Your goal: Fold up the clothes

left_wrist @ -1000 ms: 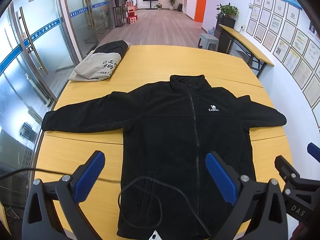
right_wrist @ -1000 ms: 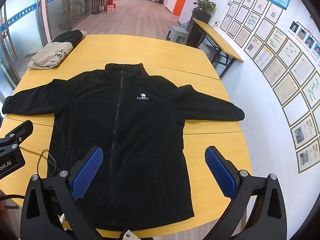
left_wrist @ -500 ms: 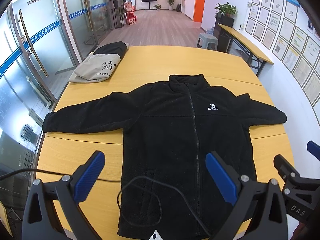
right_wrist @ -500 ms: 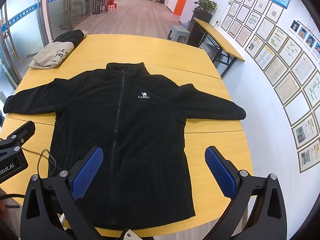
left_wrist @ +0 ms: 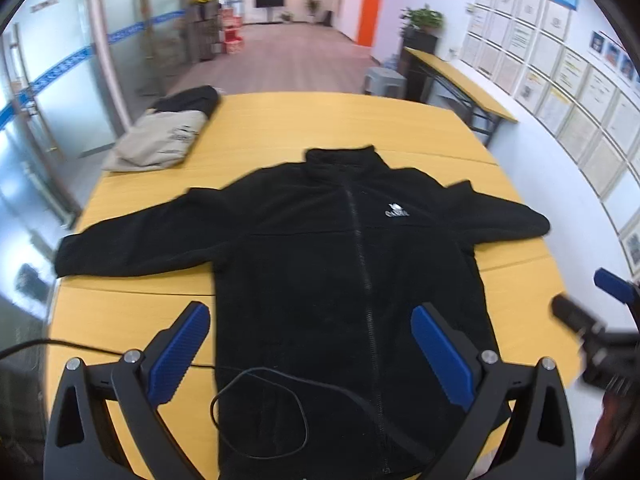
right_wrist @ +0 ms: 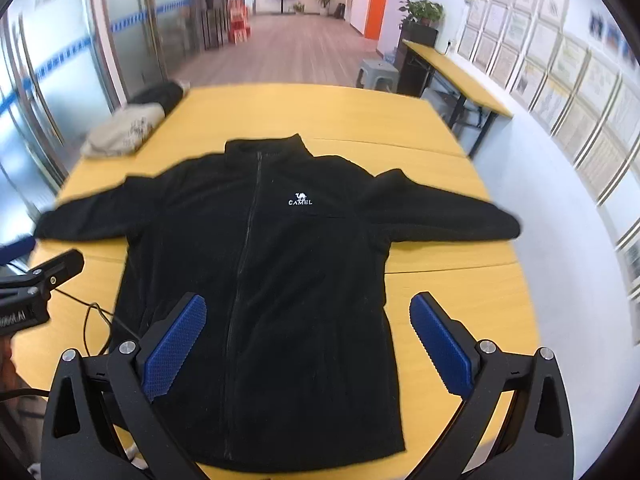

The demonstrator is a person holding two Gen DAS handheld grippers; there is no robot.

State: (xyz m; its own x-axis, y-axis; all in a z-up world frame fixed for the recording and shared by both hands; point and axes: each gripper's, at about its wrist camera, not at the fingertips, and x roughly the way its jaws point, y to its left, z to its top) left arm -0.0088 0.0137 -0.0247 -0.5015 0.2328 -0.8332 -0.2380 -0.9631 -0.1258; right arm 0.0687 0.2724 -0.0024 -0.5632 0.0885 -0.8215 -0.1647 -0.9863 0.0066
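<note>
As seen from the left wrist view, the left gripper (left_wrist: 310, 350) hangs above the near edge of the table (left_wrist: 332, 120) with its blue-padded fingers (left_wrist: 178, 354) spread wide, holding nothing. A black jacket (left_wrist: 320, 280) lies flat on the yellow tabletop, front up, zipped, collar away from the camera, both sleeves stretched out sideways. A black cable (left_wrist: 260, 412) loops over its lower hem. Folded clothes (left_wrist: 160, 136), beige and black, sit at the far left corner, well apart from the jacket. The right gripper (left_wrist: 592, 320) shows blurred at the right edge.

From the right wrist view, the right gripper (right_wrist: 308, 342) is likewise spread wide and empty, over the jacket (right_wrist: 300, 280) near its hem. The white chest logo (right_wrist: 300, 200) reads CAMEL. The left gripper (right_wrist: 36, 280) appears at the left edge, beside the left sleeve.
</note>
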